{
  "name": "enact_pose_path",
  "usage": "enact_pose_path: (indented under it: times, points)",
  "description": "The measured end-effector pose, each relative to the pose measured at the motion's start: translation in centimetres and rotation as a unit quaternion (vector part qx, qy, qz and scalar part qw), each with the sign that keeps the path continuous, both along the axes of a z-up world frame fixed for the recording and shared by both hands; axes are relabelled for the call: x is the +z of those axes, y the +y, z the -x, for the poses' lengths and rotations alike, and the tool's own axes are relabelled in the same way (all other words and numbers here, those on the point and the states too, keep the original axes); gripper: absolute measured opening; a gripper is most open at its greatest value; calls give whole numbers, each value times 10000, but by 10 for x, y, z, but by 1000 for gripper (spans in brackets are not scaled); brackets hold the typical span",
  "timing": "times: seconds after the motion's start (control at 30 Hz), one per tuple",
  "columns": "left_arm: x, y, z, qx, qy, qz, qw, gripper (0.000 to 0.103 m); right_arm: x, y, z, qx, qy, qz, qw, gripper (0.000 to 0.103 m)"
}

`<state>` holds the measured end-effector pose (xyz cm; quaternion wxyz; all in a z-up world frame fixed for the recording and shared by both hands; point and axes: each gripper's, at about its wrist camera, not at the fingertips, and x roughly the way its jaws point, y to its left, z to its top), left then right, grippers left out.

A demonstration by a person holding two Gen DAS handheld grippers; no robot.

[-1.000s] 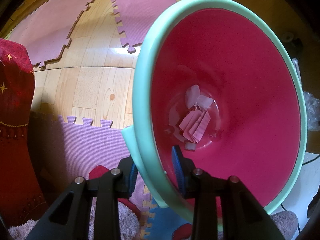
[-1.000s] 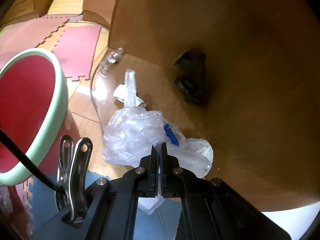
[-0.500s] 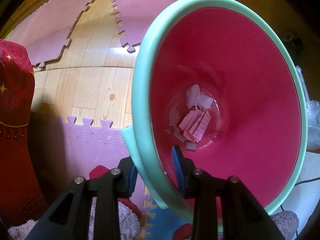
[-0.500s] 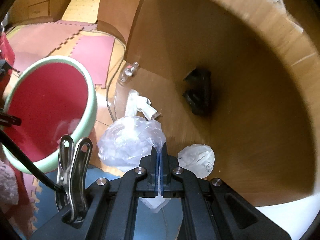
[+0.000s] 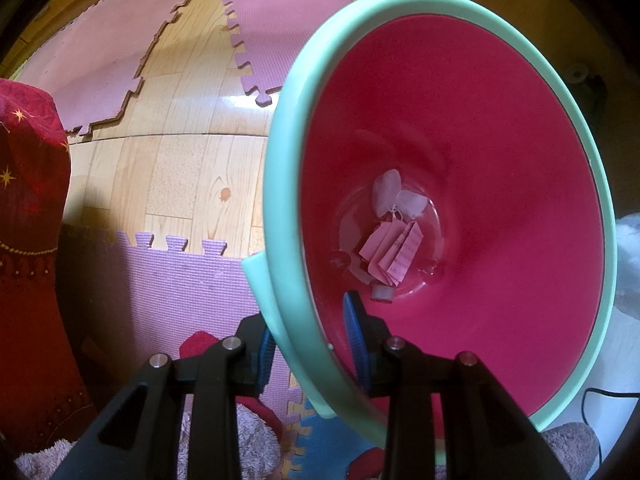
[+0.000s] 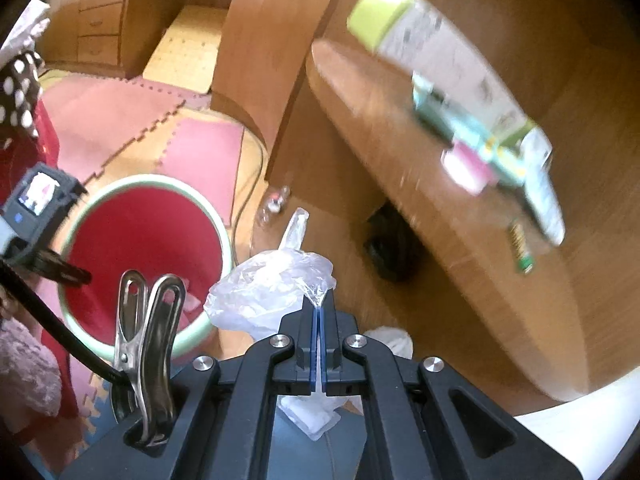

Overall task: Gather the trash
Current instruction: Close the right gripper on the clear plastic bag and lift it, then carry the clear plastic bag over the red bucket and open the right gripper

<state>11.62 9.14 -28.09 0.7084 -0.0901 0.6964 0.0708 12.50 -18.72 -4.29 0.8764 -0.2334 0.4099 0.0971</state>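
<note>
Left fingers (image 5: 352, 340) pinching red bin (image 5: 460, 152) rim; right fingers (image 6: 319, 336) pressed together on plastic bag (image 6: 272, 288).

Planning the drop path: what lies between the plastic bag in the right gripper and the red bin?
Right wrist view: nothing but bare wooden floor between the crumpled plastic bag and the bin's green rim; they sit nearly side by side.
</note>
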Motion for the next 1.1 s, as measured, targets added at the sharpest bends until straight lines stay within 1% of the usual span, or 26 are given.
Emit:
enact_pose_path:
  times: [0.33, 0.43, 0.53, 0.7, 0.9, 1.1]
  points:
    - [-1, 1, 1, -8, -8, 2, 10000, 33, 63, 42, 21, 546, -646, -131, 9963, 1]
    - [-1, 1, 1, -3, -8, 6, 10000, 33, 76, 57, 26, 704, -809, -233, 9940, 1]
    - [-1, 0, 1, -10, -11, 0, 10000, 33, 80, 73, 25, 852, -843, -336, 9922, 1]
    - [-1, 0, 1, 4, -7, 6, 10000, 33, 66, 94, 22, 964, -717, -508, 9915, 1]
    - [-1, -1, 1, 11, -5, 15, 10000, 33, 29, 114, 18, 1108, -348, -525, 9918, 1]
    - [-1, -2, 1, 12, -5, 15, 10000, 33, -6, 132, 13, 1166, -161, -434, 9921, 1]
